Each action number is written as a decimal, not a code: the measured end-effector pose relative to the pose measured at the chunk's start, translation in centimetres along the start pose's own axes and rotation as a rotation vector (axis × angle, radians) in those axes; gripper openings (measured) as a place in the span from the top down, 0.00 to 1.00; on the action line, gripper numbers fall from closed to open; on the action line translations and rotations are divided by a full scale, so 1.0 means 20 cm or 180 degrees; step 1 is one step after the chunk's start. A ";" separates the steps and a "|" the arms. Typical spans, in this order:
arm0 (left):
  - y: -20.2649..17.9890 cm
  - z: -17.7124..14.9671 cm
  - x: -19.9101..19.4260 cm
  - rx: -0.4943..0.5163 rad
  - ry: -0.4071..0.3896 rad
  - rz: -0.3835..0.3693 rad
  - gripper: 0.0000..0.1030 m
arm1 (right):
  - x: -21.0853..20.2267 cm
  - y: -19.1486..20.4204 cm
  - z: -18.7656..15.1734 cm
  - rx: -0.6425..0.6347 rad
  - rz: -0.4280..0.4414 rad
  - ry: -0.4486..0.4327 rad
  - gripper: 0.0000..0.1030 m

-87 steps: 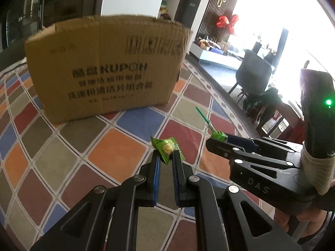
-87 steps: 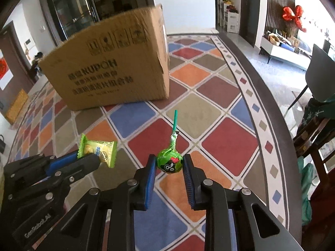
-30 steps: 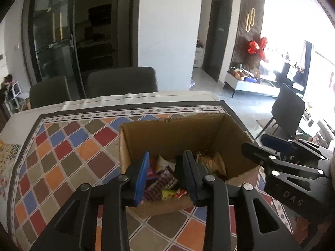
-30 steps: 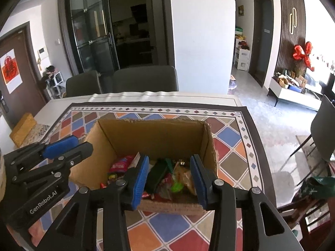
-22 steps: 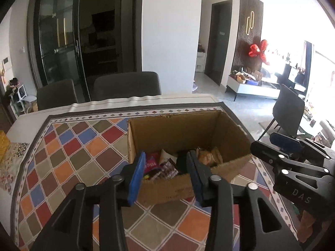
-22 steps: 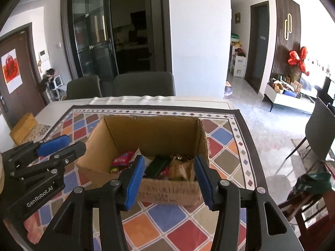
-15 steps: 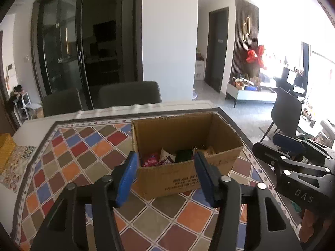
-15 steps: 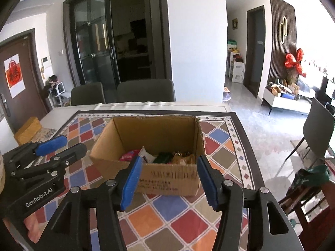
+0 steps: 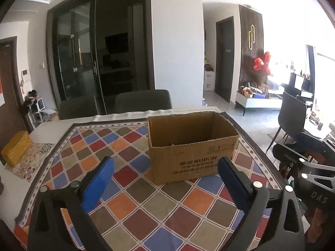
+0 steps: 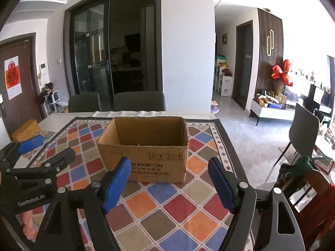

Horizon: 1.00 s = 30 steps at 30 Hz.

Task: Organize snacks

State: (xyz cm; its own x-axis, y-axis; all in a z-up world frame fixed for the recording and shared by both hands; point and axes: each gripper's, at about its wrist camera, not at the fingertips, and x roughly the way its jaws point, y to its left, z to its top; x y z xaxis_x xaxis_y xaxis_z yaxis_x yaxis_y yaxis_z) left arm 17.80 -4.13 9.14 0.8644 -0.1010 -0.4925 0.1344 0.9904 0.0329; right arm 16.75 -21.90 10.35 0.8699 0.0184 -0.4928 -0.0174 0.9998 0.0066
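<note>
Here both the left gripper (image 9: 165, 174) and right gripper (image 10: 168, 176) hover level, jaws spread.

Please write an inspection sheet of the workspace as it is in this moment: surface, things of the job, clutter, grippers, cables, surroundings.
Surface: table covered by a tablecloth with coloured diamond pattern.
Job's things: open cardboard box stands upright on the tablecloth; its contents are hidden by the near wall. No loose snacks seen on the cloth.
Clutter: yellow woven box on a patterned mat at the left edge of the table.
Grippers: left gripper wide open, holds nothing; right gripper wide open, holds nothing. Both are in front of the box, apart from it.
Cables: nothing seen.
Surroundings: two dark chairs behind the table, glass doors, red bow at right.
</note>
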 end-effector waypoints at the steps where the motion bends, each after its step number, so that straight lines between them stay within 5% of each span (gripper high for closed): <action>1: 0.00 -0.01 -0.02 0.0013 -0.0022 0.0008 0.00 | -0.02 0.00 -0.02 0.0014 -0.0016 -0.0019 0.21; 6: -0.02 -0.05 -0.07 0.0046 -0.0110 0.0015 0.00 | -0.09 -0.01 -0.08 0.0062 -0.0052 -0.0093 0.15; 30: -0.02 -0.15 -0.30 0.0029 -0.0462 0.0020 0.00 | -0.32 -0.01 -0.19 0.0100 -0.0067 -0.0334 0.13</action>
State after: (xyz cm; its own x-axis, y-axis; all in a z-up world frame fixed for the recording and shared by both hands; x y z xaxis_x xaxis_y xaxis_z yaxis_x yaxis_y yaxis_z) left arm 11.09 -3.57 9.52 0.9262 -0.1080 -0.3614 0.1325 0.9902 0.0437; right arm 9.26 -22.30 10.13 0.9168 -0.0041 -0.3993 0.0154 0.9996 0.0252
